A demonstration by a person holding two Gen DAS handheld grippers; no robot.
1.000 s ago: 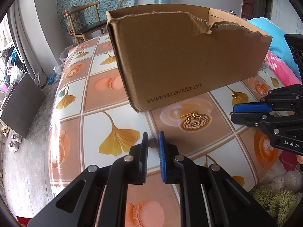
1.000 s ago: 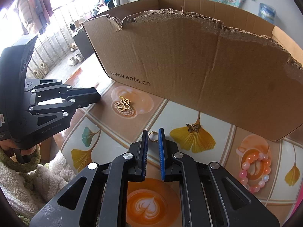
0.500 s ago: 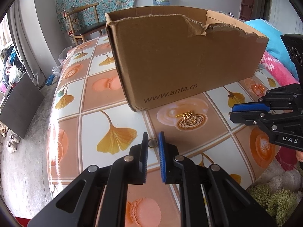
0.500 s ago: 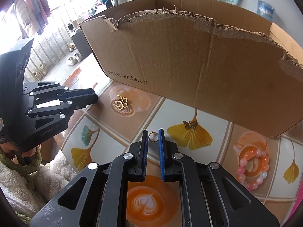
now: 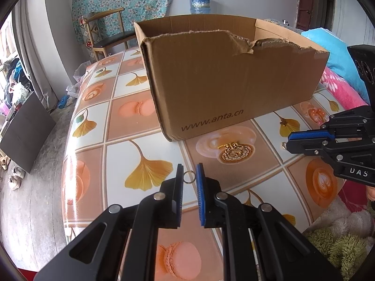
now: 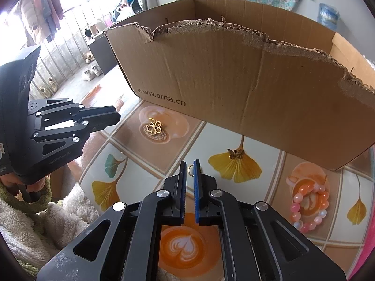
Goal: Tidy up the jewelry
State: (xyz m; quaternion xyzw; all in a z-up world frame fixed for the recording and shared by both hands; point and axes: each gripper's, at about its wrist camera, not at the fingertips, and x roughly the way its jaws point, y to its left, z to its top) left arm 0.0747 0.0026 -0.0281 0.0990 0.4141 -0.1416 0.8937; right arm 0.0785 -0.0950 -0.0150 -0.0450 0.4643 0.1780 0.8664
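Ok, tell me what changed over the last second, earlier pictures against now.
Both views now look over the cardboard box rim, as if raised or tilted. Nothing was taken or released: left hand-held gripper and right hand-held gripper each stay shut on a small ring. Butterfly pendant, small butterfly charm and bead bracelet lie unmoved.

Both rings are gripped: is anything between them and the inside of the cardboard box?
Only the cardboard box's own torn near wall. The left gripper and right gripper each pinch a small ring in front of it, so both must clear that rim.
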